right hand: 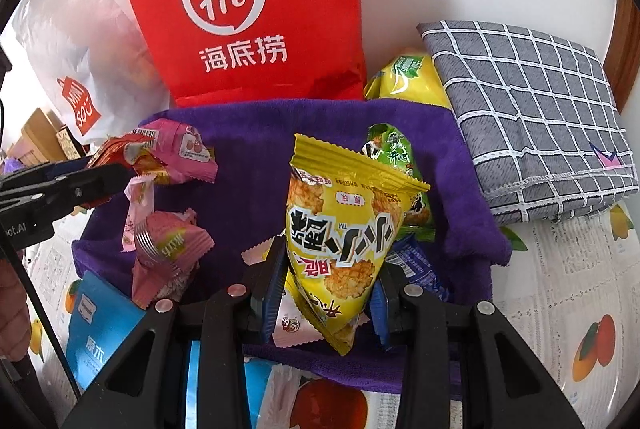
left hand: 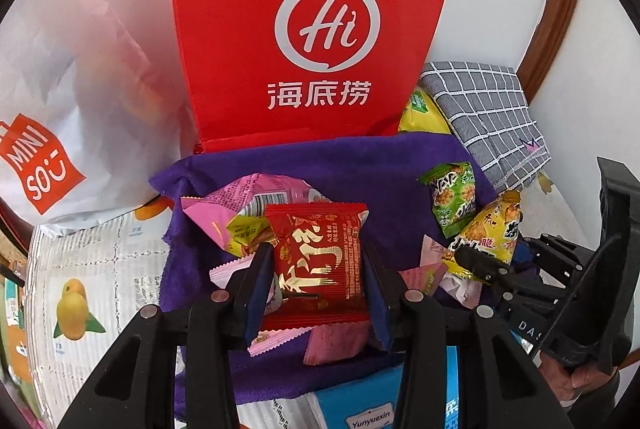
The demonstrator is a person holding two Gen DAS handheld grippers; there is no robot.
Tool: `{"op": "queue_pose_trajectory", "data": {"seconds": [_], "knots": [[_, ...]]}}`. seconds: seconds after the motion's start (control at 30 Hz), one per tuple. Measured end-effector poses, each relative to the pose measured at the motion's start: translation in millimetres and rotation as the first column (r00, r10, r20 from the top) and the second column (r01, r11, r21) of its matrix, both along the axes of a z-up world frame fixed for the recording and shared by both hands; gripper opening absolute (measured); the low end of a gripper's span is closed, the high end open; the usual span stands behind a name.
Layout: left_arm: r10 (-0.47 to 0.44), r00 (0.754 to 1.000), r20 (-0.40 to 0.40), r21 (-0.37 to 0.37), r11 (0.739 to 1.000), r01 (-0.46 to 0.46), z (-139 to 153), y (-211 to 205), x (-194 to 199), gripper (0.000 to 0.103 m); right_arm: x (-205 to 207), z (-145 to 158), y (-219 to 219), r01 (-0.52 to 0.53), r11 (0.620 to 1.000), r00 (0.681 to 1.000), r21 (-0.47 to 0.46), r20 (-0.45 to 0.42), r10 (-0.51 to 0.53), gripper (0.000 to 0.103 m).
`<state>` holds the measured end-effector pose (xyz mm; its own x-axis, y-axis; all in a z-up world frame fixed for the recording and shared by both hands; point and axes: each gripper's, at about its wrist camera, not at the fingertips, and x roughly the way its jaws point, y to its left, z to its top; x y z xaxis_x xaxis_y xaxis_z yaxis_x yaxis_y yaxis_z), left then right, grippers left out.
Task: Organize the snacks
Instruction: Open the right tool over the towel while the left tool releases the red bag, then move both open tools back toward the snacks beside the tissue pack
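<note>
My left gripper [left hand: 316,261] is shut on a red snack packet [left hand: 318,261] with gold characters, held above the purple towel [left hand: 360,165]. My right gripper [right hand: 330,269] is shut on a yellow triangular rice-cracker packet [right hand: 340,225]; the same yellow packet [left hand: 486,233] shows at the right of the left wrist view. Pink packets [right hand: 168,253] lie loose on the purple towel [right hand: 256,157], and more pink packets [left hand: 224,209] lie under the red one. A green packet [left hand: 452,197] rests on the towel's right side. The left gripper [right hand: 116,179] with its red packet [right hand: 120,151] shows at the left of the right wrist view.
A red paper bag [left hand: 312,29] stands behind the towel, a white Miniso bag [left hand: 60,109] to its left. A grey checked folded cloth [right hand: 532,109] and a yellow chip bag [right hand: 408,81] lie at the back right. A blue pack [right hand: 96,333] sits near the front on the fruit-print tablecloth [right hand: 580,289].
</note>
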<state>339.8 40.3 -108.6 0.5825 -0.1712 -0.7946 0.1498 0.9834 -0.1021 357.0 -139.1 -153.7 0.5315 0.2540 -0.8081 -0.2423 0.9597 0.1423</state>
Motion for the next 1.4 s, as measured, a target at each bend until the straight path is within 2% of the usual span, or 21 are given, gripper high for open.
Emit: {"op": "queue_pose_trajectory", "data": {"seconds": [0.3, 0.43, 0.57, 0.6, 0.67, 0.73, 0.8, 0.87, 0.97, 1.13, 1.4], "knots": [[-0.014, 1.000, -0.013, 0.000, 1.000, 0.014, -6, -8, 5, 0.042, 3, -3, -1, 0.001, 1.000, 1.000, -0.013, -0.008, -0.001, 0.038], [-0.007, 1.000, -0.012, 0.026, 1.000, 0.007, -6, -11, 6, 0.042, 5, -3, -3, 0.002, 1.000, 1.000, -0.010, -0.004, -0.002, 0.038], [-0.002, 1.000, -0.013, 0.007, 1.000, 0.002, -4, -9, 6, 0.042, 5, -3, -3, -0.003, 1.000, 1.000, -0.004, -0.007, 0.003, 0.039], [0.002, 1.000, -0.012, 0.002, 1.000, -0.002, -3, -9, 6, 0.043, 6, -3, -2, -0.001, 1.000, 1.000, -0.010, -0.007, 0.001, 0.040], [0.013, 1.000, -0.012, 0.001, 1.000, -0.013, -1, -7, 6, 0.056, 7, -3, -2, 0.010, 1.000, 1.000, -0.024, -0.010, -0.010, 0.053], [0.038, 0.999, -0.003, -0.001, 0.999, -0.038, 2, -4, 4, 0.061, 6, -1, -3, 0.018, 1.000, 1.000, -0.020, -0.010, -0.018, 0.058], [0.038, 0.999, -0.006, -0.018, 0.999, -0.038, 5, -1, 2, 0.061, 5, 4, -4, 0.015, 1.000, 1.000, 0.004, -0.007, -0.015, 0.060], [0.045, 0.999, -0.004, -0.023, 0.999, -0.045, 10, 1, -2, 0.061, 1, 13, -6, 0.015, 0.999, 1.000, 0.029, 0.012, -0.016, 0.066], [0.049, 0.999, 0.011, -0.017, 0.999, -0.049, 19, 3, -11, 0.061, -7, 31, -7, 0.017, 0.999, 0.997, 0.036, 0.068, -0.020, 0.071], [0.045, 0.999, 0.031, -0.016, 0.999, -0.045, 35, 6, -34, 0.061, -27, 56, -8, 0.009, 1.000, 0.993, 0.025, 0.119, -0.012, 0.073], [0.066, 0.997, 0.041, -0.025, 0.998, -0.065, 49, 20, -81, 0.061, -83, 75, -11, 0.015, 1.000, 0.992, 0.021, 0.122, -0.017, 0.073]]}}
